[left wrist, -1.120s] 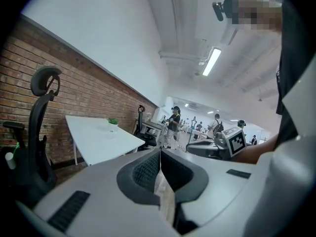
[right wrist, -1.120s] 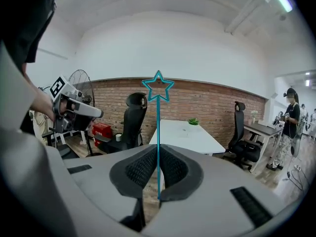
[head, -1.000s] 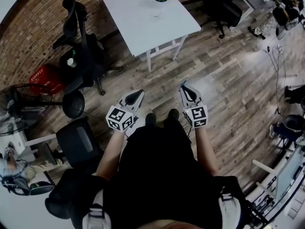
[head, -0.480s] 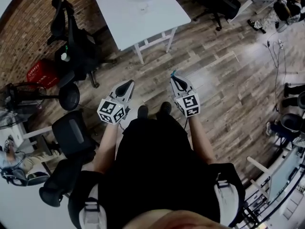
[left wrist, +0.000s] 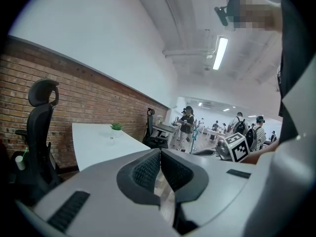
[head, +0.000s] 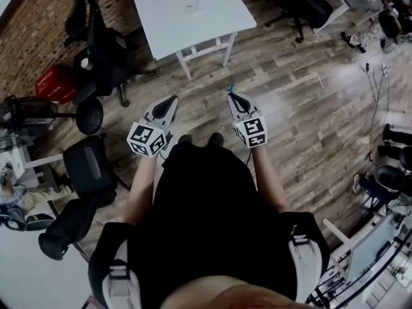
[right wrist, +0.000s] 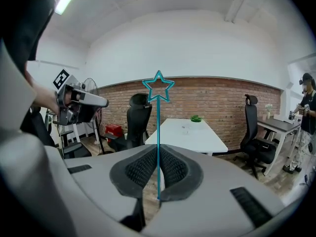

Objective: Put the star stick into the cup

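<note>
My right gripper [head: 232,96] [right wrist: 158,154] is shut on the thin teal star stick [right wrist: 158,122], whose outline star stands upright above the jaws. In the head view only the stick's teal tip [head: 230,87] shows. My left gripper [head: 168,102] [left wrist: 160,154] is shut with nothing between its pads. Both are held in front of the person's body, over the wooden floor. The small clear cup [right wrist: 184,129] [head: 191,4] stands on the white table [head: 206,24] [right wrist: 197,139] ahead, beside a little green plant [right wrist: 196,118] [left wrist: 116,127].
Black office chairs [head: 96,40] and a red basket [head: 56,84] stand left of the table, and another chair [head: 301,4] stands to its right. A brick wall [right wrist: 222,100] runs behind the table. Several people [left wrist: 187,125] stand further off in the room.
The person has stepped closer to the table, and both grippers sit a little further up and left in the head view. The right gripper keeps hold of the stick.
</note>
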A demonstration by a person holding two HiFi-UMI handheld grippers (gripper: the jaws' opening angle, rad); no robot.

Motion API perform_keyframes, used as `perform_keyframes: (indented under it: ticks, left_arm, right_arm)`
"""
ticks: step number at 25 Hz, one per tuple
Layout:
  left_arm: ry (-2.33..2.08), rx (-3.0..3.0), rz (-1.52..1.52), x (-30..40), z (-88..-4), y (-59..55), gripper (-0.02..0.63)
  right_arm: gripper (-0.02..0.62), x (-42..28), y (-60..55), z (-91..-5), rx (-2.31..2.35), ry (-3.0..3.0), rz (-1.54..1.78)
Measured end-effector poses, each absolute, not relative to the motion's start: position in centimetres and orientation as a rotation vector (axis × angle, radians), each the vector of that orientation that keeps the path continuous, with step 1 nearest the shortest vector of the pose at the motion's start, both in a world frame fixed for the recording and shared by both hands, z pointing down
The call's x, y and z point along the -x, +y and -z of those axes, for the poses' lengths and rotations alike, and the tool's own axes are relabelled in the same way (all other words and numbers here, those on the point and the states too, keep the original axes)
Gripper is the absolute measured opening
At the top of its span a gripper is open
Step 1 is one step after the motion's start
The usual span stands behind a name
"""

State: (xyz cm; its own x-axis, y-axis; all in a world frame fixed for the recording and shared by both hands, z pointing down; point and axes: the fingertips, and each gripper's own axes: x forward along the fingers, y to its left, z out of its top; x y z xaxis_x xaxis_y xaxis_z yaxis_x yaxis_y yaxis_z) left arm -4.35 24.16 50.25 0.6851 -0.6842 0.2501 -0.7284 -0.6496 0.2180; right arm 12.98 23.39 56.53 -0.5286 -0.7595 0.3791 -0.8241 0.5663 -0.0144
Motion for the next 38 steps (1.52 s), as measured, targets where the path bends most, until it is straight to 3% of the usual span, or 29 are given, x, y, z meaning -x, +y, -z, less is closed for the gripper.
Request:
perform_keyframes:
  ticks: [38]
  left_arm:
    - [-1.230,-2.535,-0.222,3.1,-50.6,22.1,0.023]
  right_arm:
    - [0.014,-15.2,20.0,-57.4,-1.257,-2.527,-0.311]
